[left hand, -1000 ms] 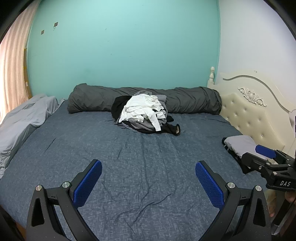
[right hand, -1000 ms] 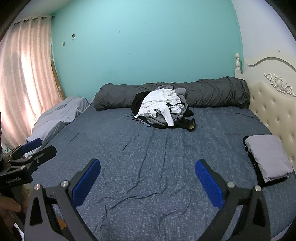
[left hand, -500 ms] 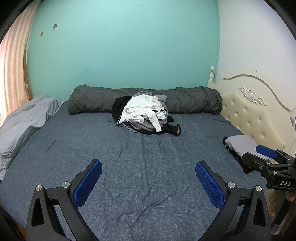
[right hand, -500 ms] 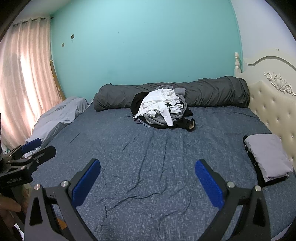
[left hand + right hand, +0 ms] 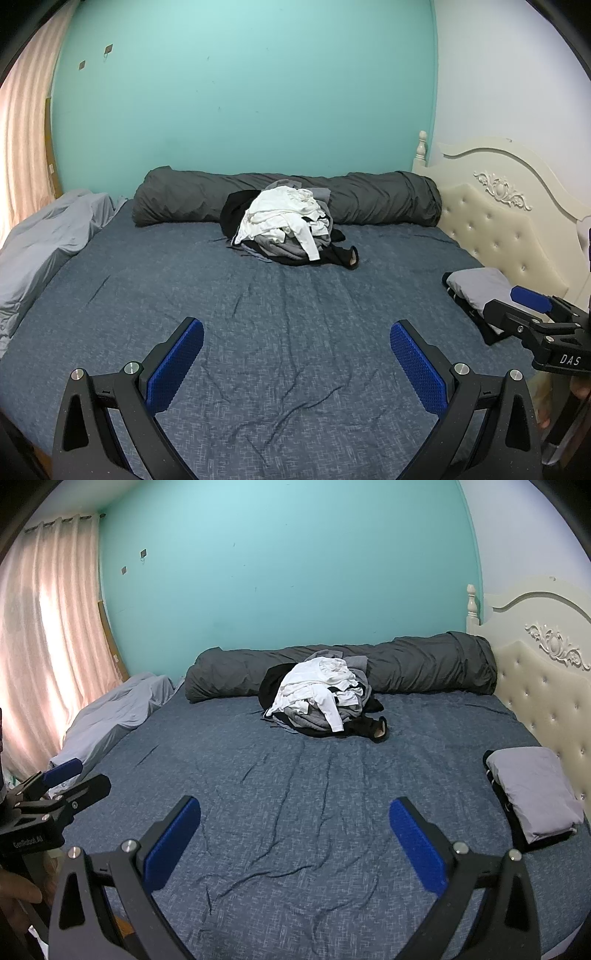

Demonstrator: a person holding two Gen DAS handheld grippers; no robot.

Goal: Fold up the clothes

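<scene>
A heap of unfolded clothes (image 5: 284,225) (image 5: 321,701), white on top of grey and black, lies at the far middle of the blue bed (image 5: 295,314) (image 5: 295,775). A folded grey garment on a black one (image 5: 476,291) (image 5: 532,794) sits at the right by the headboard. My left gripper (image 5: 295,365) hangs open over the near part of the bed, holding nothing. My right gripper (image 5: 295,843) is open and holds nothing too. In the left wrist view the right gripper (image 5: 521,306) shows at the right edge; in the right wrist view the left gripper (image 5: 70,779) shows at the left edge.
A rolled dark grey duvet (image 5: 288,195) (image 5: 406,664) lies along the teal wall behind the heap. A light grey sheet (image 5: 44,236) (image 5: 110,716) is bunched at the bed's left side. The cream padded headboard (image 5: 506,229) (image 5: 546,686) bounds the right; a pink curtain (image 5: 40,646) hangs at the left.
Both views have shifted very slightly; the heap sits a touch lower and nearer in the left wrist view. Both grippers stay open and nothing on the bed has moved.
</scene>
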